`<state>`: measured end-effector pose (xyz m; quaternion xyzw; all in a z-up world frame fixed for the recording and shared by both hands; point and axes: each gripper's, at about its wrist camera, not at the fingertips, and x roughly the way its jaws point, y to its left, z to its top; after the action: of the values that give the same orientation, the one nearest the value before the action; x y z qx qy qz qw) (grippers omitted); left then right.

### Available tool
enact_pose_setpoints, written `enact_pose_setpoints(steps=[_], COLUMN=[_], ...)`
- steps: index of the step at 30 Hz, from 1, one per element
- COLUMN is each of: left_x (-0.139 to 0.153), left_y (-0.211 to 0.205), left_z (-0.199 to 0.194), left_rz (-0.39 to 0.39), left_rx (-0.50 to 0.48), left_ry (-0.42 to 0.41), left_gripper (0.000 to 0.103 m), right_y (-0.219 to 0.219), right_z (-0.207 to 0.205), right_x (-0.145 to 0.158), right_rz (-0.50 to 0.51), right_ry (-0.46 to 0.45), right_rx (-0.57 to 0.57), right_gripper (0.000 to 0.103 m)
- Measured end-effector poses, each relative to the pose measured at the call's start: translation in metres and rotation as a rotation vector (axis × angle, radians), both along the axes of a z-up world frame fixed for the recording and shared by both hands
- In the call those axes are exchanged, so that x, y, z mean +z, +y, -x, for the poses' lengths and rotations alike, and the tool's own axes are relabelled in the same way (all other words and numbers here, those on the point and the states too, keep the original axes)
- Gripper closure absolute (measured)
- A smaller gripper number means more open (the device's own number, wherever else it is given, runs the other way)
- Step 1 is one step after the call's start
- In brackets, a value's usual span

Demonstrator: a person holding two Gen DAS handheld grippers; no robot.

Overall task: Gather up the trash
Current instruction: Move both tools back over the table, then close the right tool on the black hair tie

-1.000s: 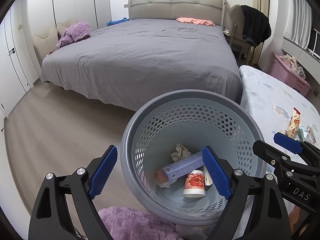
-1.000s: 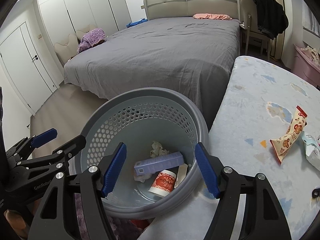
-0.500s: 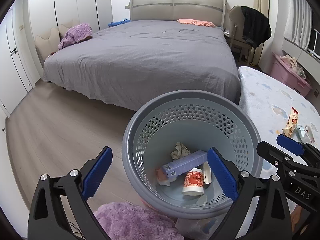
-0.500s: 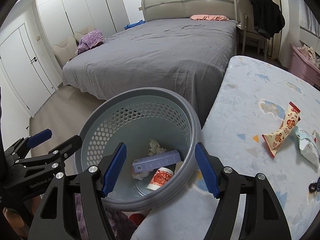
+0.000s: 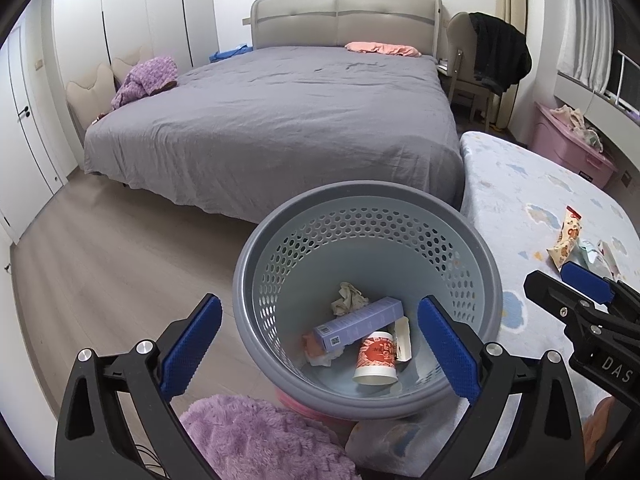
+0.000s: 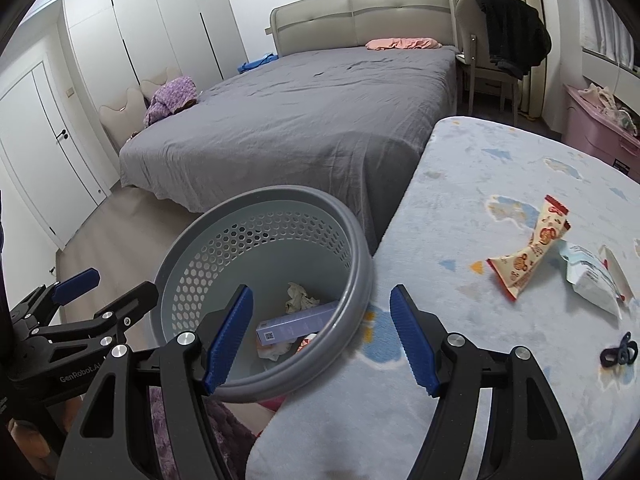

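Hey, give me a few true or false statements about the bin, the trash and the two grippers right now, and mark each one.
1. The paper cup lies inside the grey bin. True.
2. The snack wrapper is already in the bin. False: it lies on the cloud-print cover.
3. The right gripper grips the purple box. False: it holds nothing; the box is in the bin.
4. The left gripper is empty. True, its jaws are opening.

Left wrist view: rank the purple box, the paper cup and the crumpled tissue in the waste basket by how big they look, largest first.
1. purple box, clearly the longest.
2. paper cup.
3. crumpled tissue, though it lies farther back in the waste basket than the cup, so these two are close.
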<state>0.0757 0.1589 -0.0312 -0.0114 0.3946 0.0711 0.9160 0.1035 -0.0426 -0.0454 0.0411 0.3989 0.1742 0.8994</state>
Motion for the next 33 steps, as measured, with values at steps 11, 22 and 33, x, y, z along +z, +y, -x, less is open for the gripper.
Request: enact_pose_setpoints(steps=[11, 22, 33], left_x=[0.008, 0.011, 0.001], left_y=[-0.026, -0.073, -0.128], left_z=[0.015, 0.031, 0.04], left_rz=[-0.001, 0.021, 0.033], left_rx=[-0.045, -0.123, -0.208], left_ry=[-0.013, -0.021, 0.001], left_gripper=[0.007, 0.007, 0.007], right_y=[-0.029, -0.099, -0.198], right_z=[0.027, 0.061, 0.093], right_x=[0.006, 0.0, -0.018], right_rz=[0.001, 0.014, 0.041], right_ry=[-0.018, -0.005, 0.034], right_rx=[-0.044, -0.165, -0.353], right_gripper=[0.035, 0.035, 0.035])
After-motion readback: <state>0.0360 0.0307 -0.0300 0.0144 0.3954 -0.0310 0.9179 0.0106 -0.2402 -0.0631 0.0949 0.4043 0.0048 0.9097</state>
